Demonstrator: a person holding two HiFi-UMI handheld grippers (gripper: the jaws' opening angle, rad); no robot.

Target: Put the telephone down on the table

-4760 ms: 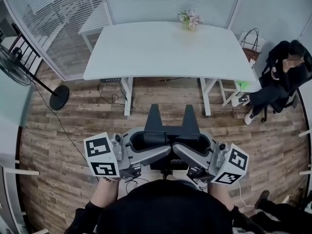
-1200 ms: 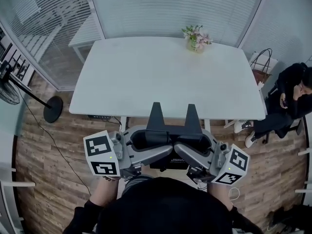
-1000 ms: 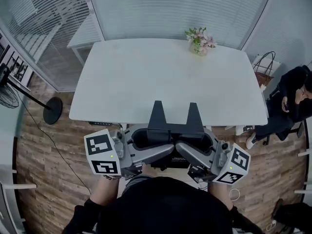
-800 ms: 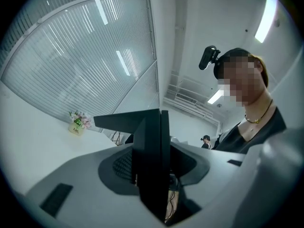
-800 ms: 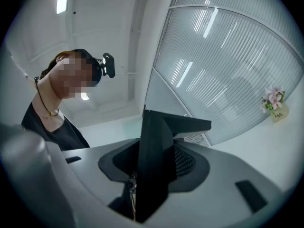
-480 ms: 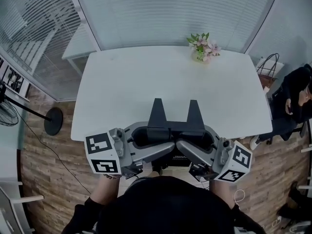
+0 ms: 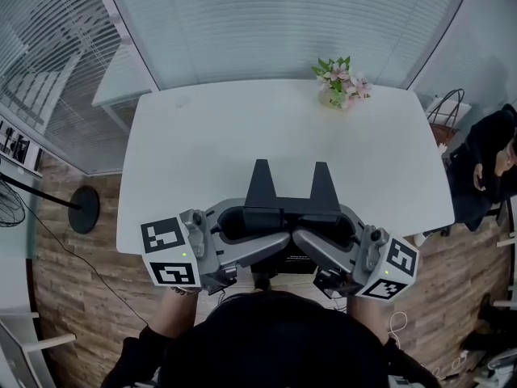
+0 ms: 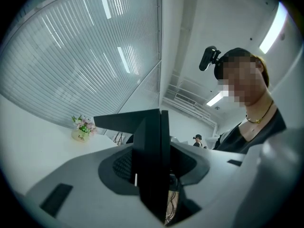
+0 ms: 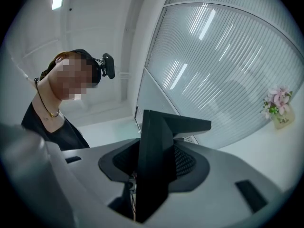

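Note:
A black telephone [image 7: 287,208] with two upright fins hangs between my two grippers, just over the near edge of the white table [image 7: 202,152]. My left gripper [image 7: 260,239] reaches in from the left and is shut on the phone's left side. From the right, my right gripper [image 7: 320,241] clamps the other side. In the left gripper view a black panel of the telephone [image 8: 151,165] stands between the grey jaws, and a cord shows under it. The right gripper view shows the telephone [image 9: 152,165] held the same way.
A small vase of pink flowers [image 7: 339,83] stands at the table's far right. A ribbed glass wall [image 7: 283,23] runs behind the table. A seated person [image 7: 485,168] and a bag [image 7: 448,111] are at the right. A fan base [image 7: 83,208] stands on the wooden floor at the left.
The table has come closer and now lies under the telephone's fins. Both grippers keep the same hold on the telephone throughout.

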